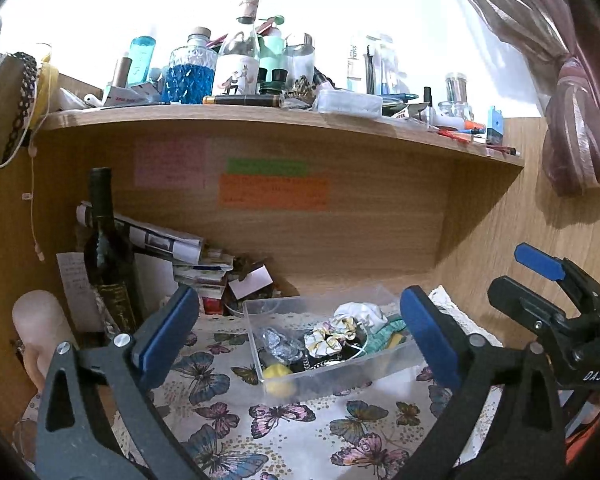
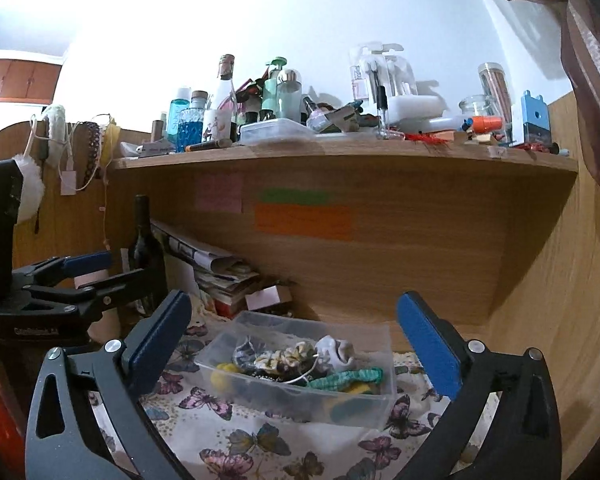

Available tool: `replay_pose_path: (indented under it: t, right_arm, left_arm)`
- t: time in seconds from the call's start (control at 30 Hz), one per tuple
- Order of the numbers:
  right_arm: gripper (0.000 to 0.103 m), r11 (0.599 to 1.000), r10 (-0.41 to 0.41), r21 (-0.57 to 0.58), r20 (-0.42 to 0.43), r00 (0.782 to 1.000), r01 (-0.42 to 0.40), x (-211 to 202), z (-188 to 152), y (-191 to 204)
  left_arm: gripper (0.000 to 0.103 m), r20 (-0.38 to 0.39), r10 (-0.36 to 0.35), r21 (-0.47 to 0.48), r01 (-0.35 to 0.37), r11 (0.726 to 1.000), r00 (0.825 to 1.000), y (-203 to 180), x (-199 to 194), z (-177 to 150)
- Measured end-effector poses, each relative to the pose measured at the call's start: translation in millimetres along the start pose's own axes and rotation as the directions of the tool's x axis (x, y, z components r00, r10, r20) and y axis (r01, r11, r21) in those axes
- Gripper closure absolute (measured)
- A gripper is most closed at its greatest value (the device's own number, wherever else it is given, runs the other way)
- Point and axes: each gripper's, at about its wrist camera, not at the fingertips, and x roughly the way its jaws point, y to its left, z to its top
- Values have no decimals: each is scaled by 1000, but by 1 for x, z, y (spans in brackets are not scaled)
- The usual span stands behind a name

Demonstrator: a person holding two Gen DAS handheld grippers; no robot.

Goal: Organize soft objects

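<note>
A: Where are the soft things?

B: In the clear plastic box (image 1: 332, 364) on the butterfly-print cloth (image 1: 284, 420), toward the back of the desk under the wooden shelf (image 1: 260, 120). Inside it lie a floral scrunchie (image 1: 332, 336), a silvery scrunchie (image 1: 280, 344), a white scrunchie (image 1: 360, 314), a green ruffled band (image 2: 346, 378) and a yellow pompom (image 1: 278, 374) (the dark bits beneath them are too tangled to name).

A: And the tongs?

B: The left gripper (image 1: 296, 338) has its blue-padded jaws wide apart, the box showing between them, and nothing is held. The right gripper (image 2: 294, 344) is likewise spread and holds nothing, with the box between its pads. Neither touches the box.

A: Do they see each other?

B: Yes. The right one shows at the right edge of the left wrist view, the left one at the left edge of the right wrist view, so they sit side by side facing the box.

A: What surrounds it?

B: Behind the box to the left, a dark wine bottle (image 1: 108, 256) stands upright beside a slumped stack of papers and booklets (image 1: 196, 264). Pink (image 1: 170, 164), green (image 1: 268, 167) and orange sticky notes (image 1: 274, 194) are on the back panel. The shelf above is crowded with bottles, among them a faceted glass one with blue contents (image 1: 191, 72). A mauve curtain (image 1: 572, 120) hangs at the right.
</note>
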Motion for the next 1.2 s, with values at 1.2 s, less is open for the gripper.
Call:
replay_pose_path:
  t: [1.2]
  right_arm:
    - [0, 1000, -1, 25, -13, 1000, 2, 0, -7, -3]
  left_arm:
    - [0, -17, -5, -1, 5, 1000, 1000, -1, 6, -11]
